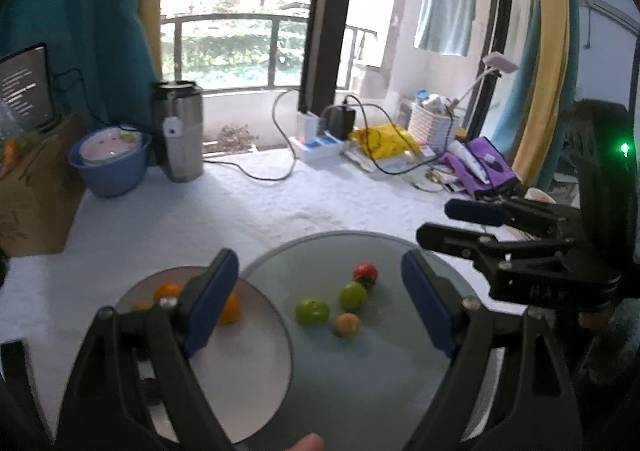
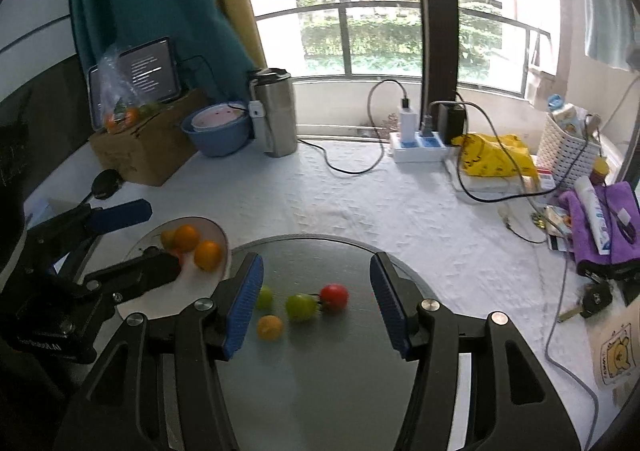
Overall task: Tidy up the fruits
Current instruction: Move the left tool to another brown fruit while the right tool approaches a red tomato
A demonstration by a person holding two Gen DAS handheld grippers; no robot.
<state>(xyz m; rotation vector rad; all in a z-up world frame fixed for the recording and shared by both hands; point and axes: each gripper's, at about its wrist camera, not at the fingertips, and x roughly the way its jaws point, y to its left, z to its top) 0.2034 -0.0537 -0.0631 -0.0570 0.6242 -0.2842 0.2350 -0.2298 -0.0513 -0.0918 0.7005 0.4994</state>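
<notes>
A large grey plate holds a red fruit, two green fruits and a small yellow-orange fruit. A smaller white plate to its left holds oranges. My left gripper is open and empty above both plates. My right gripper is open and empty above the large plate's fruits. Each gripper shows in the other's view.
At the table's back stand a blue bowl, a steel kettle, a cardboard box with a tablet and a bag of fruit, a power strip with cables, a yellow bag, a white basket, a purple cloth and keys.
</notes>
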